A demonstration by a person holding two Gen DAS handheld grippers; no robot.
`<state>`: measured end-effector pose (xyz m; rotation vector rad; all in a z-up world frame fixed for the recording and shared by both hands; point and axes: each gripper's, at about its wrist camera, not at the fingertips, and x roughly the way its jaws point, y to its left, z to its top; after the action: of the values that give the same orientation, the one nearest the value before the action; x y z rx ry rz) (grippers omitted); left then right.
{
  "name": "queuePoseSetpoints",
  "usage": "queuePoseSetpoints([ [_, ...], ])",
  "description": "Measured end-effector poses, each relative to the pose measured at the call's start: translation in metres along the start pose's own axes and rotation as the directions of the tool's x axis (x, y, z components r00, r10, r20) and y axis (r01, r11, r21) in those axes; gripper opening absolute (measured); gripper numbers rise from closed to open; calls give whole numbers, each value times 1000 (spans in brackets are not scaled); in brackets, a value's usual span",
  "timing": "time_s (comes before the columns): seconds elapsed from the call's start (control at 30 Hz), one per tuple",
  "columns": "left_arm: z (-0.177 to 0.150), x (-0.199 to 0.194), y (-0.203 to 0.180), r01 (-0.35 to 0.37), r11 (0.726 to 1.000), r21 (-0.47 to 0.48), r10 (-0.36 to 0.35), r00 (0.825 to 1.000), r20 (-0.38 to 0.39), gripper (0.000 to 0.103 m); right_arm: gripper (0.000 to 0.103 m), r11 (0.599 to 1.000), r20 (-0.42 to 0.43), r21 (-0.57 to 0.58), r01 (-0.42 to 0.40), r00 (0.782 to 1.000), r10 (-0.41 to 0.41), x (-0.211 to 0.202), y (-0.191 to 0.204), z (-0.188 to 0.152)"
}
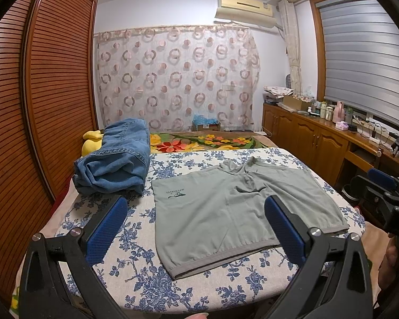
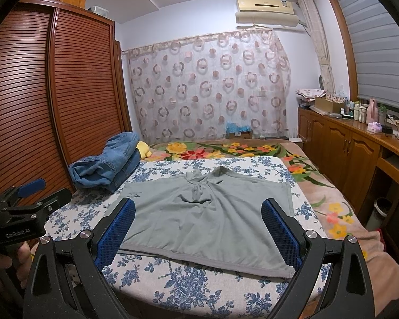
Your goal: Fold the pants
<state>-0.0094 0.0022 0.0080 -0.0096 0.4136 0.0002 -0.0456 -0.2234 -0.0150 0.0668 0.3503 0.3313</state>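
A pair of grey-green soft knit shorts (image 1: 226, 207) is laid out flat on the blue-and-white floral bedspread (image 1: 157, 289) of the bed, waistband nearest the cameras and the two short legs pointing away toward the far wall; the crotch region is bunched into a small ridge, seen also in the right wrist view (image 2: 199, 207). The fabric is judged to be light, limp and thin, with no stiffness of its own, so it can be expected to drape and sag wherever it is lifted and to slide easily over the bedspread. A hold is best taken at the banded edges: the waistband corners and the hemmed leg ends, where the doubled cloth gives the pads something thicker to pinch. The left tongs (image 1: 196, 218) are spread wide and empty, held above the near left part of the shorts; the right tongs (image 2: 198, 220) are likewise spread wide and hold nothing, poised over the waistband. A small dark logo with a line of lettering is printed near one leg hem (image 1: 175, 193), but it appears upside down and cannot be read with confidence. On the body of the left tool, as seen from the right wrist, the marking "GenRobot.AI" (image 2: 18, 234) is legible. A folded blue denim garment (image 1: 114, 159) is stacked at the far left of the bed, just beside the shorts.
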Motion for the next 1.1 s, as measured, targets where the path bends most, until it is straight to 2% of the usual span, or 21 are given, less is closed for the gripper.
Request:
queuePoseSetpoints([
  [0.63, -1, 1, 0, 1, 1000, -3, -1, 1000, -5, 103, 96, 1000, -5, -7, -7, 1000, 7, 4, -2, -4],
  [0.93, -21, 31, 4, -27, 1000, -5, 26, 992, -120, 103, 96, 1000, -68, -18, 8, 998, -9, 21, -13, -15],
  [1.1, -33, 44, 14, -37, 999, -10, 35, 987, -157, 103, 96, 1000, -100, -23, 5, 995, -8, 28, -18, -16],
])
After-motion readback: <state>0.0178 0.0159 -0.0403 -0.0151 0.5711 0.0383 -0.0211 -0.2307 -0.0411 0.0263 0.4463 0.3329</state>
